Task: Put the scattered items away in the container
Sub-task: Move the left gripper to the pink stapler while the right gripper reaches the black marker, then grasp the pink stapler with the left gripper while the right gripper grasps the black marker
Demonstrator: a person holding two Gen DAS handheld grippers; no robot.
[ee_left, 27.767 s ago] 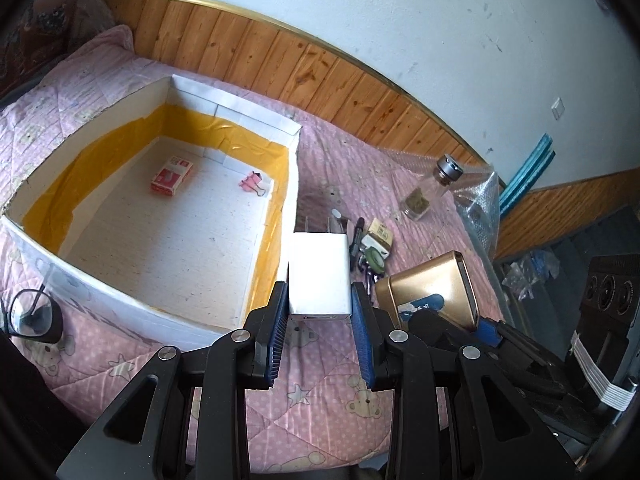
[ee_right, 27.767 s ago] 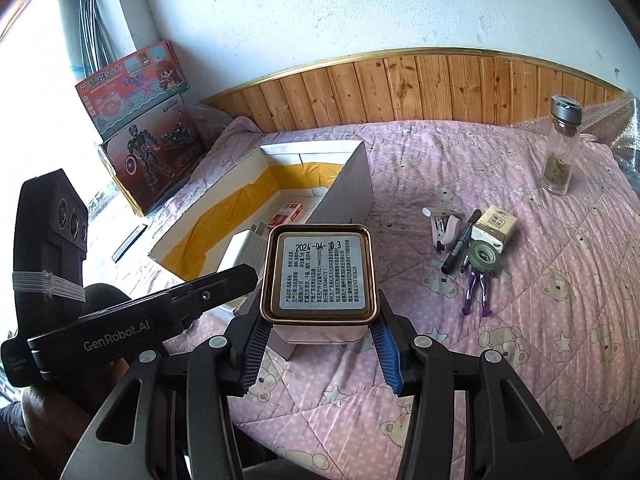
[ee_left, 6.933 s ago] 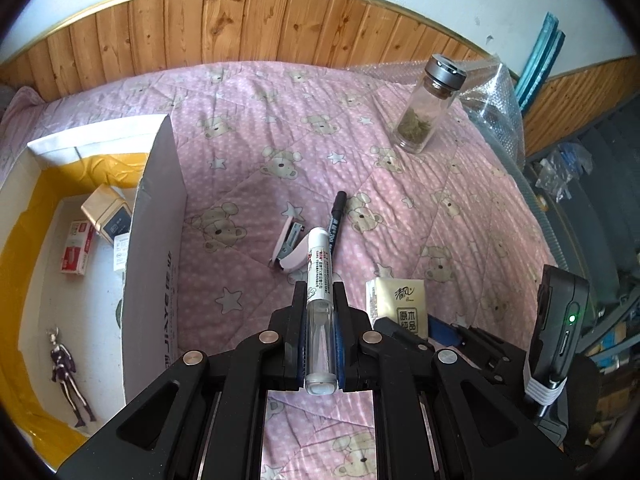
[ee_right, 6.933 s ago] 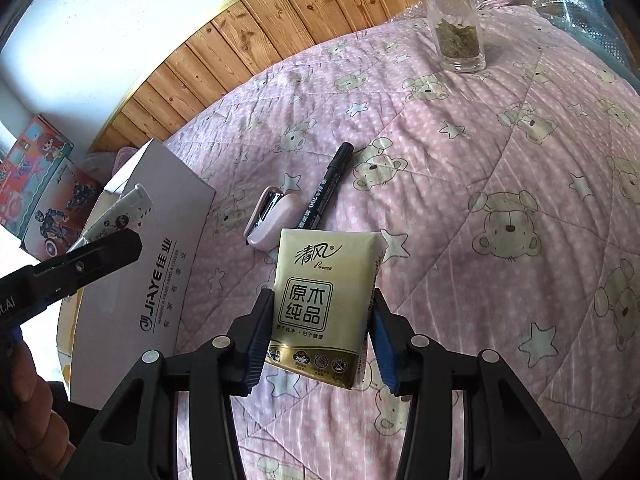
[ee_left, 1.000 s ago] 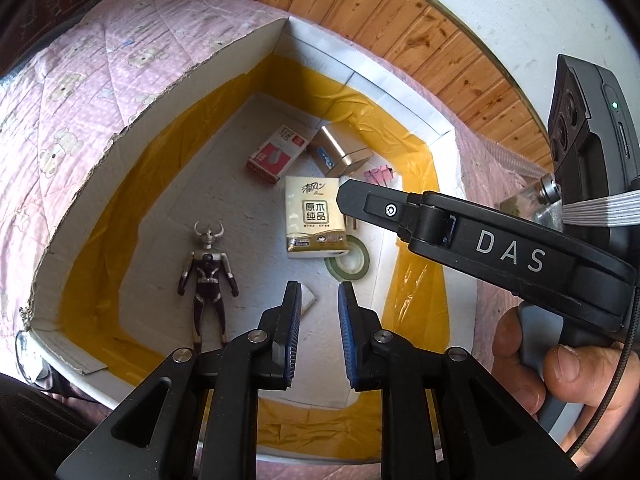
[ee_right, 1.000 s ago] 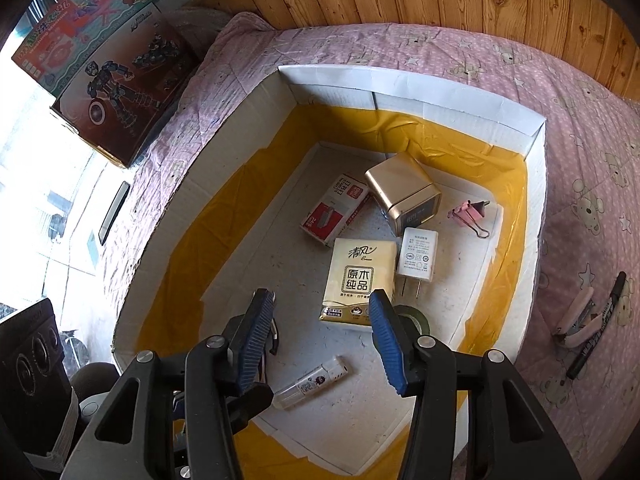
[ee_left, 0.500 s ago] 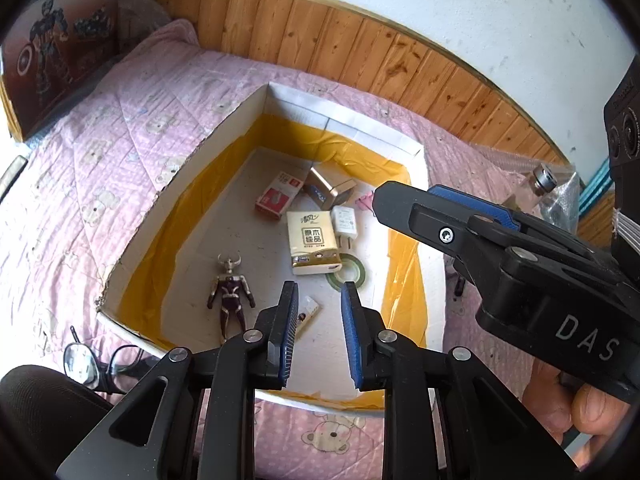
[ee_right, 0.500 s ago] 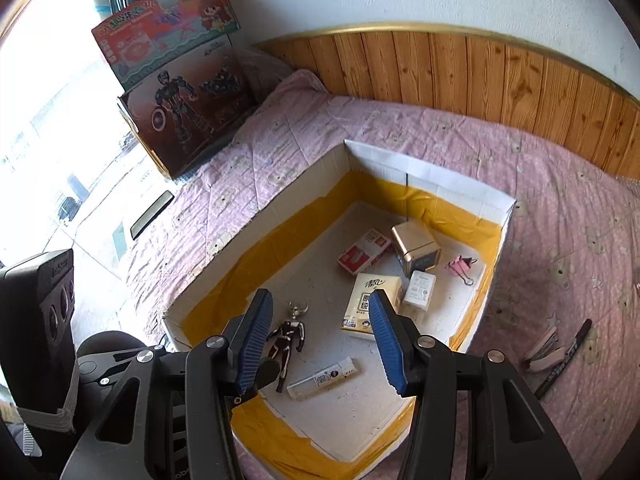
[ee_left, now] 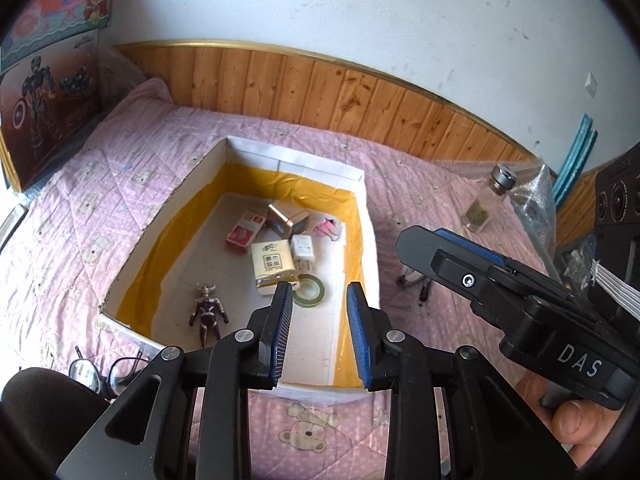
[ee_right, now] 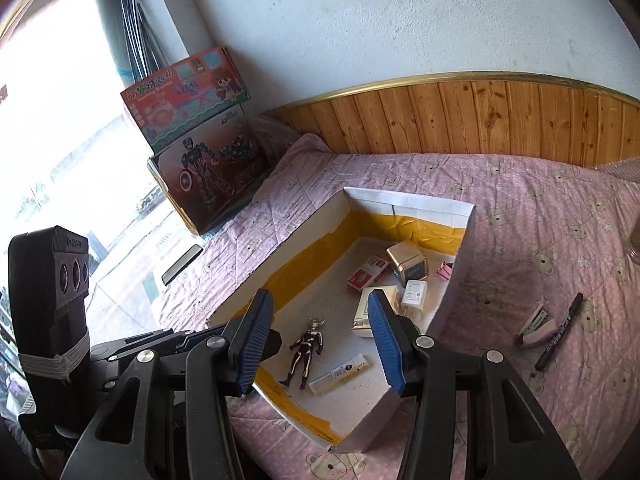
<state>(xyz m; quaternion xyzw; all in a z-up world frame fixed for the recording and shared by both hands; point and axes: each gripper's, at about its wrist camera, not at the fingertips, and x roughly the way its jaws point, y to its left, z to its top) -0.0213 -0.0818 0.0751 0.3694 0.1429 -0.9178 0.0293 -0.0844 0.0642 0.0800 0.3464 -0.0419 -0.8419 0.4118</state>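
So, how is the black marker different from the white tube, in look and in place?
The black marker lies on the pink quilt, outside the box; the white tube lies on the box floor, near the toy figure. The marker is dark and slim; the tube is pale, thicker and printed. The marker rests beside a stapler. Both are long and lie flat.

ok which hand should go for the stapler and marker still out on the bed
Right, probably. The stapler and marker lie past the box wall on its side. The right gripper is open and empty.
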